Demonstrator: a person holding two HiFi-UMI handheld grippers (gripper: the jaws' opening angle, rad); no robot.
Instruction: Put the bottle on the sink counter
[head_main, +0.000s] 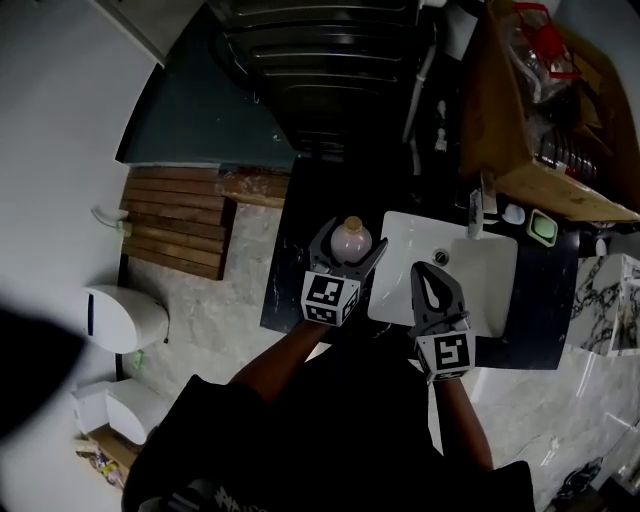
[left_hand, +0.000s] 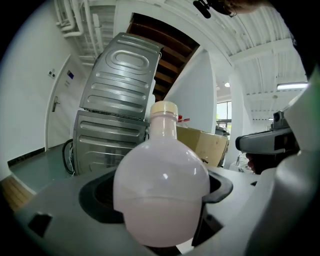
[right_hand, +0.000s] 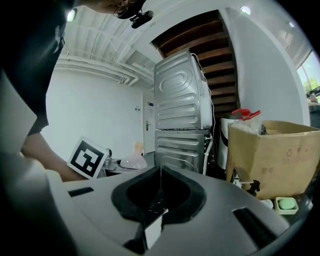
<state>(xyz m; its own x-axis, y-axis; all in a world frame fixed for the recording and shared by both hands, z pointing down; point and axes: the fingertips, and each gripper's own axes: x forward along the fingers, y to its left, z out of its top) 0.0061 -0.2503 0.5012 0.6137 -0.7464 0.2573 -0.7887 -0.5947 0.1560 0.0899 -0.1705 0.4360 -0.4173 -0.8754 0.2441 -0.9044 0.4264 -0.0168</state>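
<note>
A round, pale pink bottle (head_main: 351, 240) with a cream cap stands upright between the jaws of my left gripper (head_main: 350, 243), which is shut on its belly. It is over the black sink counter (head_main: 290, 292), just left of the white basin (head_main: 485, 262); whether its base touches the counter is hidden. In the left gripper view the bottle (left_hand: 162, 190) fills the space between the jaws. My right gripper (head_main: 427, 272) is shut and empty, over the basin's front part. In the right gripper view its jaws (right_hand: 159, 172) meet, and the bottle (right_hand: 132, 160) shows to the left.
A faucet (head_main: 478, 212) and a green soap dish (head_main: 542, 228) sit behind the basin. A cardboard box (head_main: 510, 110) stands at the back right, stacked metal laundry machines (head_main: 320, 60) straight behind. A wooden floor mat (head_main: 175, 220) and a toilet (head_main: 125, 318) lie left.
</note>
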